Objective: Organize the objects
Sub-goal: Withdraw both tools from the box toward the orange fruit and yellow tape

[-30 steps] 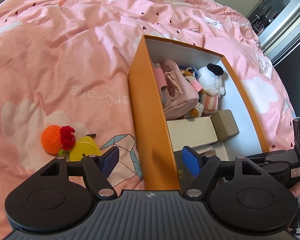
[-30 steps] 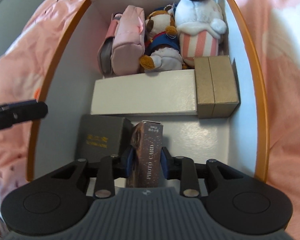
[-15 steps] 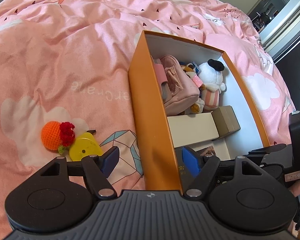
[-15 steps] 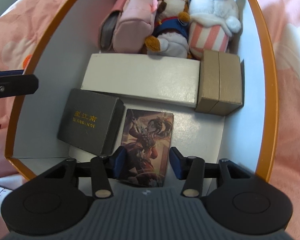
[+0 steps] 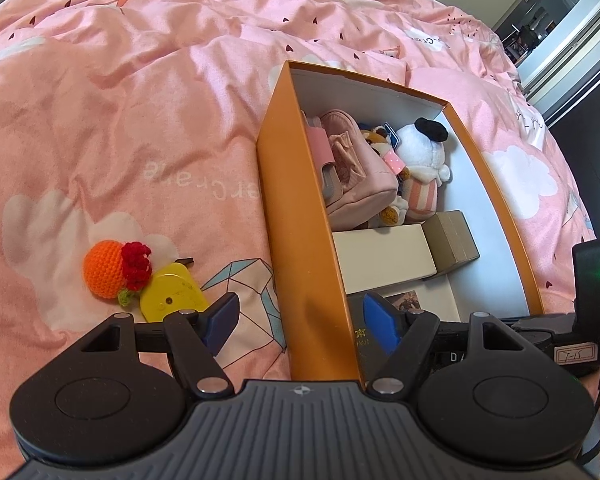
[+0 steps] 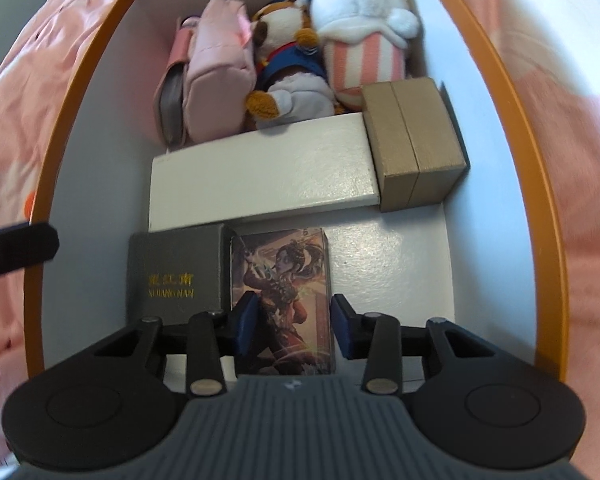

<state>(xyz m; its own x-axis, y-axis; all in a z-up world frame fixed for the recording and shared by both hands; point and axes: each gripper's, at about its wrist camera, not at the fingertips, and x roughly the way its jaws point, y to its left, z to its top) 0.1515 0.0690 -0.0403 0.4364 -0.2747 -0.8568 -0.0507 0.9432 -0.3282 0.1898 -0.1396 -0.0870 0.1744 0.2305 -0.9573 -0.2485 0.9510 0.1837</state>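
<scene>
An orange box [image 5: 300,248] with a white inside [image 6: 400,264] lies on the pink bed. In it are a pink pouch [image 6: 216,68], two plush toys [image 6: 360,32], a white box [image 6: 260,176], a tan box [image 6: 416,148], a dark grey box [image 6: 176,276] and a photo card box [image 6: 282,292] lying flat. My right gripper [image 6: 294,326] is open above the card box, not gripping it. My left gripper [image 5: 300,320] is open, its fingers straddling the box's left wall. A crocheted orange [image 5: 108,270] and a yellow tape measure [image 5: 172,298] lie on the bed to the left.
The pink duvet [image 5: 140,100] surrounds the box. The right gripper's body [image 5: 596,292] shows at the right edge of the left wrist view. A doorway [image 5: 560,8] is at the far right beyond the bed.
My right gripper opened and let go of the photo card box, which went from standing on edge to lying flat beside the dark grey box. My left gripper pulled back slightly.
</scene>
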